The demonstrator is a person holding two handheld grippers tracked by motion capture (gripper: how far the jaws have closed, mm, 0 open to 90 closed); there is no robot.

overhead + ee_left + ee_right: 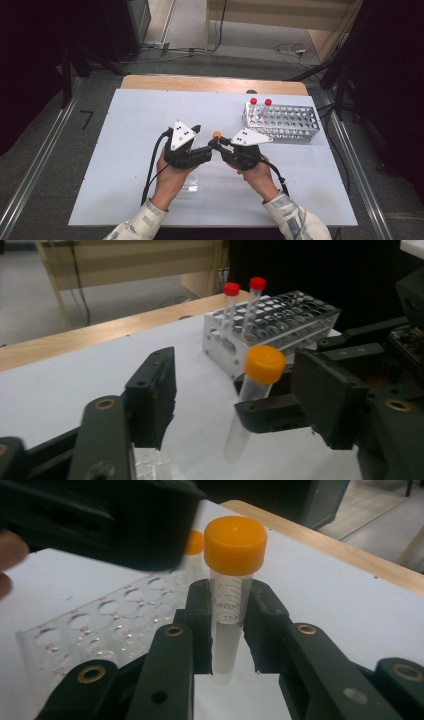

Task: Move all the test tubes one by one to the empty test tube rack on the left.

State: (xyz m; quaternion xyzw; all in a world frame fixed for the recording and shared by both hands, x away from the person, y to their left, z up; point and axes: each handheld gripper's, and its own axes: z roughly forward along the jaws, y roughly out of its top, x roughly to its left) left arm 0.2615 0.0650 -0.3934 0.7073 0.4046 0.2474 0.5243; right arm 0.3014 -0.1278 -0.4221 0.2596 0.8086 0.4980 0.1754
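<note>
The right gripper [227,630] clamps the tube [227,615] upright at frame centre; the left gripper [235,385] has jaws apart either side of it, not touching.

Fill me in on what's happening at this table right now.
A person works two hand-held tools over a white table. The right tool is clamped on a clear tube with an orange cap, holding it upright above the table. The left tool has its jaws on either side of that tube, not yet touching it. A metal rack with two red-capped tubes stands at the far right, and a clear plastic rack lies under the hands, holding another orange-capped tube.
</note>
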